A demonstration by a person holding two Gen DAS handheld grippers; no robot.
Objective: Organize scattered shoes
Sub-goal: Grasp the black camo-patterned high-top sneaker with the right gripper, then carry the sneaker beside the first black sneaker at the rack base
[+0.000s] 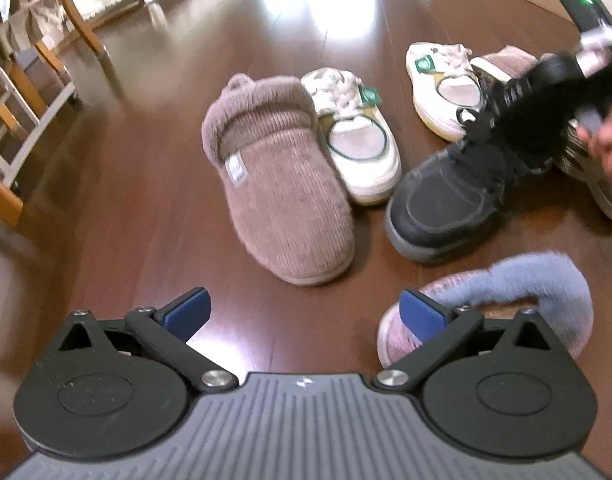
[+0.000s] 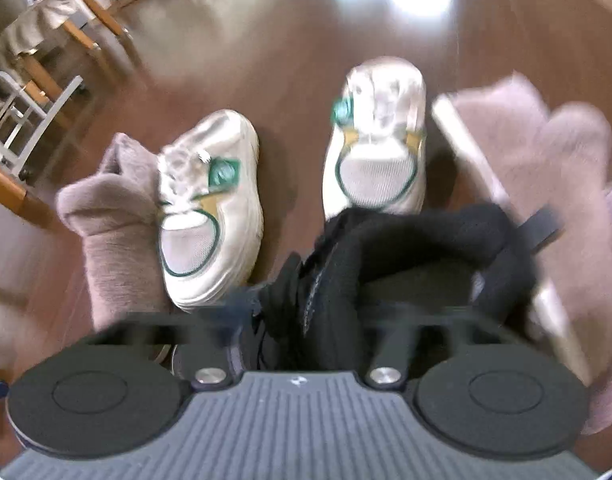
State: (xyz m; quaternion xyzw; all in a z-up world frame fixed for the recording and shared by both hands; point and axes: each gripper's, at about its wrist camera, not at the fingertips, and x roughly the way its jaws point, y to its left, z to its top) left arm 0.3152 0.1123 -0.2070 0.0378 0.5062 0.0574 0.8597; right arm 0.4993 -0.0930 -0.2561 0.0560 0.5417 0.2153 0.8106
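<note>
Lying mixed on the dark wooden floor (image 1: 146, 208), the shoes look unsorted: a brown corduroy slipper (image 1: 278, 184) touches one white-and-green sneaker (image 1: 358, 140), its mate (image 1: 442, 88) sits farther right, and a blue-furred slipper (image 1: 506, 300) lies nearest. The left gripper (image 1: 306, 312) hovers with jaws apart, empty. The right gripper (image 2: 306, 320) sits at the black fur-lined boot (image 1: 458, 188); its jaws are too blurred to tell.

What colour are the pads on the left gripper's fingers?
Blue pads on black fingers, seen best in the left wrist view.

On the floor: two white sneakers (image 1: 362, 136) (image 1: 442, 88), one black shoe (image 1: 450, 196), two brown slippers (image 1: 282, 184) (image 1: 506, 64), one blue-trimmed slipper (image 1: 506, 296)
</note>
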